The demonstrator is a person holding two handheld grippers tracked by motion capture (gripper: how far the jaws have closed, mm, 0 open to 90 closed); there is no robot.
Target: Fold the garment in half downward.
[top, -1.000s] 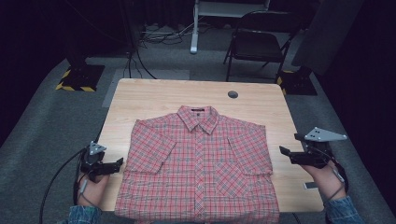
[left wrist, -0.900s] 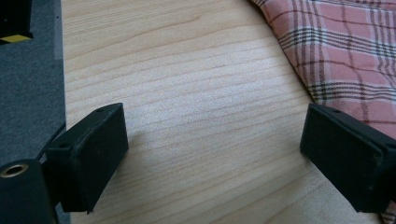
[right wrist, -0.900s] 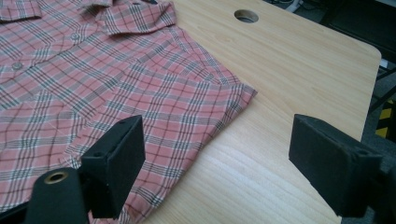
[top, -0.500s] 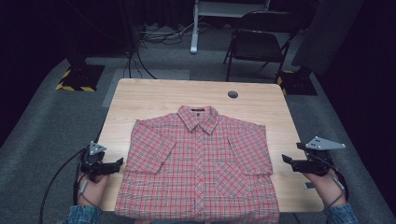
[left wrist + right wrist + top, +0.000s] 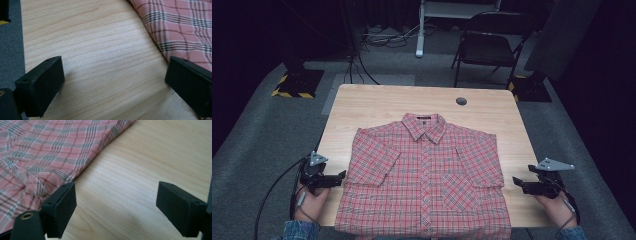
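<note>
A red plaid short-sleeved shirt lies flat and face up on the wooden table, collar toward the far side, hem at the near edge. My left gripper rests low at the table's left edge, open, just short of the shirt's left sleeve. The left gripper view has bare wood between the jaws and the sleeve's plaid cloth beside the right jaw. My right gripper sits open at the table's right side, close to the right sleeve. Its own view shows the sleeve edge by the left jaw.
A round grommet hole is in the table near its far edge. Behind the table stand a folding chair and a white stand. Cables trail from both grippers off the near edge. Bare wood lies beyond the collar.
My right gripper has come down and slightly toward the near edge beside the right sleeve. The left gripper and the shirt have stayed put.
</note>
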